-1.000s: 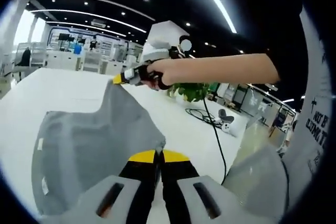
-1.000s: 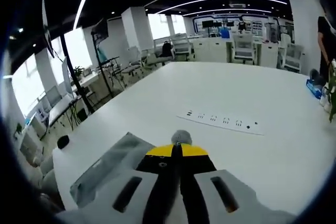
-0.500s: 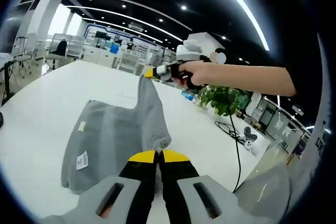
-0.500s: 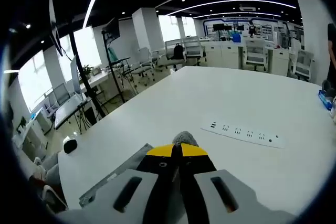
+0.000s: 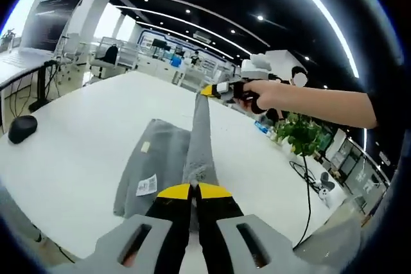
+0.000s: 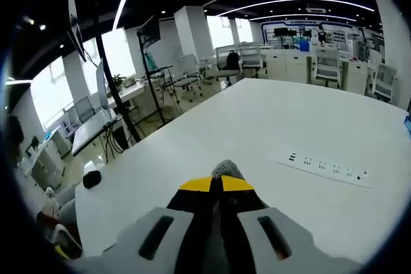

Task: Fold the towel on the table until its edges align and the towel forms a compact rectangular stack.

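grey towel [image 5: 196, 149] stretched taut between both clenched hand-held grippers, left [image 5: 192, 191] and right [image 6: 216, 185]

Both views look low and forward along closed jaws over the white table [image 6: 270, 126], sharing it.

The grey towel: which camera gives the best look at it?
The left gripper view. There the towel lies partly on the white table, with one edge stretched taut between the left claw and the right claw. The right gripper view shows a small grey tuft at its claw tips.
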`<state>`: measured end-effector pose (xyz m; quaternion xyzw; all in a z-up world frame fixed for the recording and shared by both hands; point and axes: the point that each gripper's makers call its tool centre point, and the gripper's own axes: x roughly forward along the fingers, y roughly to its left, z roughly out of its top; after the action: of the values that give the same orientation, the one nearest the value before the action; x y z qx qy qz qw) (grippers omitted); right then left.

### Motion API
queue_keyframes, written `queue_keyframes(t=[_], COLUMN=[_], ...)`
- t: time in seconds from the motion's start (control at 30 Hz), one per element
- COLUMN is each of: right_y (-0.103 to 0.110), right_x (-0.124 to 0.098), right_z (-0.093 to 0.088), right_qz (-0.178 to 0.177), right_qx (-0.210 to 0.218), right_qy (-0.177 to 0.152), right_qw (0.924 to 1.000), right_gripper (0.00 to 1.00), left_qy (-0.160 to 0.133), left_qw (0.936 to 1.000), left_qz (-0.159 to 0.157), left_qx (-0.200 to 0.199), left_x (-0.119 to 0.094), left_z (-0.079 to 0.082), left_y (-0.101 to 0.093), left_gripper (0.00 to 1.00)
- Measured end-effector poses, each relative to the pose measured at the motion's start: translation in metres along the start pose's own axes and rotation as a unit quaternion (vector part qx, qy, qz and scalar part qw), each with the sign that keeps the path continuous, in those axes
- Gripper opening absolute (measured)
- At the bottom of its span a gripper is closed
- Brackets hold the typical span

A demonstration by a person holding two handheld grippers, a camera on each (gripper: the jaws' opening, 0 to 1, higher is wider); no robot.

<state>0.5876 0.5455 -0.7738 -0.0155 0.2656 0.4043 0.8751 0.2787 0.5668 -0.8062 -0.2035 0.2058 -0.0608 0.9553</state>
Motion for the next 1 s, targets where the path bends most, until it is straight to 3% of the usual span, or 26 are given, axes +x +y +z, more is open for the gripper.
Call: queue_keyframes(t=[0.2, 0.27, 0.47, 0.57, 0.7, 0.77, 1.0], right_y=[0.009, 0.013, 0.022, 0.027, 0.026, 0.028, 0.033], right_x=[0.026, 0.026, 0.034, 0.046, 0.07, 0.074, 0.096], right_z=[-0.012, -0.01, -0.004, -0.01, -0.026, -0.033, -0.059], right_qz=[-0.001, -0.004, -0.005, 0.003, 0.01, 0.011, 0.013], right_qx=[0.0, -0.003, -0.003, -0.008, -0.005, -0.004, -0.011], right_qy=[0.015, 0.008, -0.012, -0.009, 0.009, 0.017, 0.043], right_qw=[0.9999, 1.0, 0.9999, 0.9999, 0.9999, 0.9998, 0.9989], right_gripper=[0.0, 0.0, 0.0, 0.0, 0.01, 0.01, 0.01], left_qy=[-0.01, -0.031, -0.043, -0.045, -0.023, -0.012, 0.007], left_qw=[0.9998, 0.999, 0.9973, 0.997, 0.9958, 0.996, 0.9916], left_qz=[0.012, 0.012, 0.017, 0.025, 0.058, 0.066, 0.089], left_qx=[-0.014, -0.031, -0.058, -0.059, -0.066, -0.059, -0.094], left_x=[0.002, -0.002, -0.008, -0.006, -0.002, 0.001, 0.009], left_z=[-0.001, 0.005, 0.011, 0.011, -0.005, -0.012, -0.037], left_y=[0.015, 0.016, 0.015, 0.02, 0.043, 0.052, 0.077], left_gripper=[0.02, 0.02, 0.02, 0.02, 0.02, 0.02, 0.02])
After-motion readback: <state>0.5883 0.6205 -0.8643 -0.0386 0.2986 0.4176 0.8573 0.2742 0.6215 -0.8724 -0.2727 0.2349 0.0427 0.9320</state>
